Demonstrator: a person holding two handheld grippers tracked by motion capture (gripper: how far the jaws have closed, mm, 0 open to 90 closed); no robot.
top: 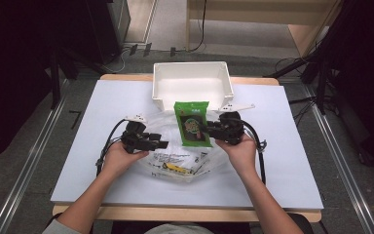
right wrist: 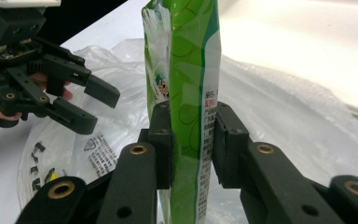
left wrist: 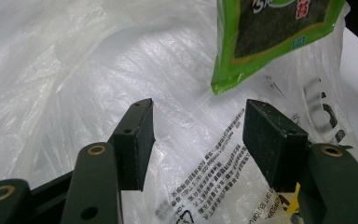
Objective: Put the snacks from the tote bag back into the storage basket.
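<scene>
jaws clamped on green packet [right wrist: 186, 93]

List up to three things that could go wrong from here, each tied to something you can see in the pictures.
1. The right gripper pinches the green snack packet only by its edge; the packet may twist or slip out.
2. The left gripper is open above the clear plastic bag with no hold on it, so the bag may slide or collapse.
3. The white bin stands close behind the packet, which could knock its rim.
</scene>
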